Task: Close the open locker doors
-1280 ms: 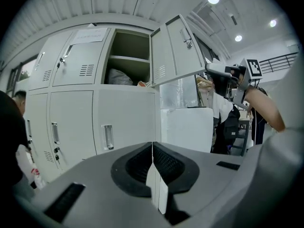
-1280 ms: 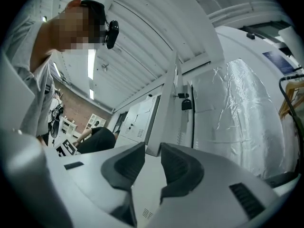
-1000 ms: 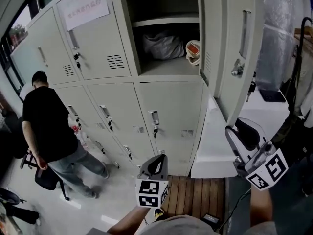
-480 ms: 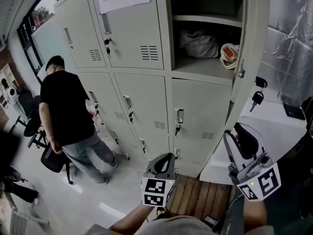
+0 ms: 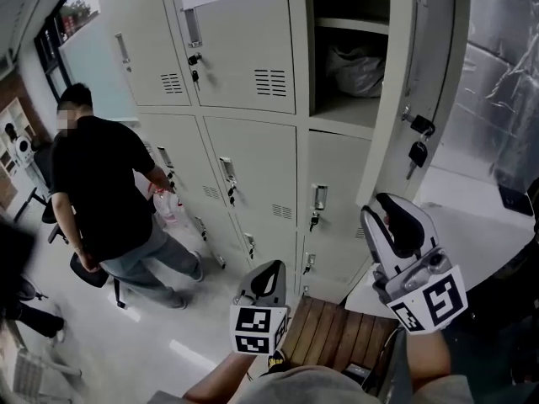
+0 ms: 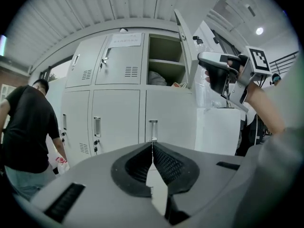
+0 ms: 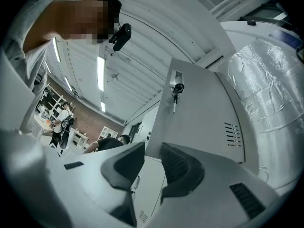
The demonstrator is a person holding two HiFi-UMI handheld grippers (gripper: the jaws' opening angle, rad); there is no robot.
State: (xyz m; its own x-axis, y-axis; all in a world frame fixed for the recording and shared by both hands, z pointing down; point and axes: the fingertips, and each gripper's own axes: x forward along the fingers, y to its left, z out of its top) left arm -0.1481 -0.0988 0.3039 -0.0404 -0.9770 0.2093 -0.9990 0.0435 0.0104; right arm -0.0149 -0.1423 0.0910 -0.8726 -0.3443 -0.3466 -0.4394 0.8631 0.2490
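The one open locker door (image 5: 425, 57) is standing out from the upper right compartment (image 5: 354, 23) of the locker bank (image 5: 244, 99). It is swinging from the bank's right edge, with keys (image 5: 416, 151) dangling from its lock. Every other door in view is sitting flush. It is looking like thin painted sheet steel: stiff, light, free on its hinges, and slick under rubber pads, so it is calling for a flat push on the outer face near the free edge, clear of the keys, rather than a pinch. A hard shove is likely to make it bang and bounce back. The right claw (image 5: 394, 219) is hovering just below that free edge, jaws standing wide with nothing between them. The left claw (image 5: 268, 278) is hanging low, jaws pressed together on nothing. A bag (image 5: 358, 57) is lying on the compartment's shelf, probably far enough back to clear the door, though the angle is making that hard to judge. A slatted wooden platform (image 5: 337, 335) is lying at the bank's foot on the pale floor (image 5: 168, 343). A person in a black shirt (image 5: 97, 183) is working at the lower lockers towards the bank's left edge, well apart from the open door.
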